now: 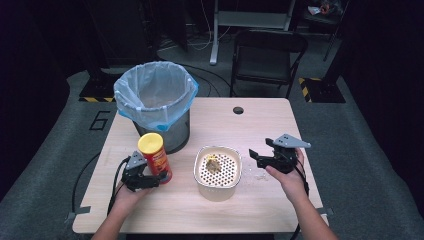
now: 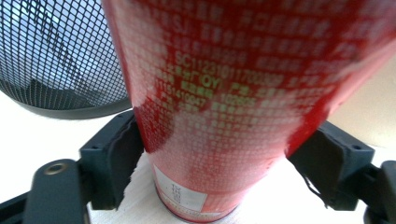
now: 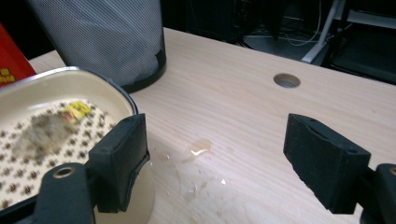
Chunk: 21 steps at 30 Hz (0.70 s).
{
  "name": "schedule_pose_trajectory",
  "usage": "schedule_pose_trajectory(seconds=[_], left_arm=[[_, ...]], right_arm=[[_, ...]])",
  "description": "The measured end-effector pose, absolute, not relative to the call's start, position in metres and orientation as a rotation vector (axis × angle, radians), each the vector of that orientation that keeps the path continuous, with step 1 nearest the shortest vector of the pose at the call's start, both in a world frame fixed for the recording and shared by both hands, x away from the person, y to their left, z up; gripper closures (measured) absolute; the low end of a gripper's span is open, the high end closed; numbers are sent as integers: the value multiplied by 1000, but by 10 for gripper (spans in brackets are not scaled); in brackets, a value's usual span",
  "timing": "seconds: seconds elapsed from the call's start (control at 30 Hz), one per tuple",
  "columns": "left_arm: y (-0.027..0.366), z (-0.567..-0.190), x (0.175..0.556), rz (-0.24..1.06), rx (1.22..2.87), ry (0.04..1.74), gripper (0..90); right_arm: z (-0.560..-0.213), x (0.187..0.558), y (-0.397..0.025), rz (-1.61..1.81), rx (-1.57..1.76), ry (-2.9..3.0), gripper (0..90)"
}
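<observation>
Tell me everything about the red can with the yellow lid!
The red can is a tall round tube with a yellow lid on top and tiny pale print all over its side. It stands upright on the wooden table, near the front left, just in front of the mesh bin. The left gripper squeezes it low down, one black jaw on each side.

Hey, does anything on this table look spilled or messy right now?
Yes. A small wet patch with crumbs lies on the table just right of the cream container, in front of the open right claw. Scraps sit on the container's perforated tray.
</observation>
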<state>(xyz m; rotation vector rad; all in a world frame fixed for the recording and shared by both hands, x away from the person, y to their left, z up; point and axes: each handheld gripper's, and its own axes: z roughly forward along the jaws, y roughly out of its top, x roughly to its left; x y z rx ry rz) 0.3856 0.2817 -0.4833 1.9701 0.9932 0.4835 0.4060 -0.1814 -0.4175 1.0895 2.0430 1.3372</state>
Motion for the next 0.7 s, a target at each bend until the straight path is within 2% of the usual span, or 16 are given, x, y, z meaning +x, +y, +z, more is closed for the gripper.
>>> schedule_pose_trajectory(seconds=[0.7], left_arm=[[280,-484,381,521,1984,998,237]], right_arm=[[-459,390,-192,1216,1135,2028,224]])
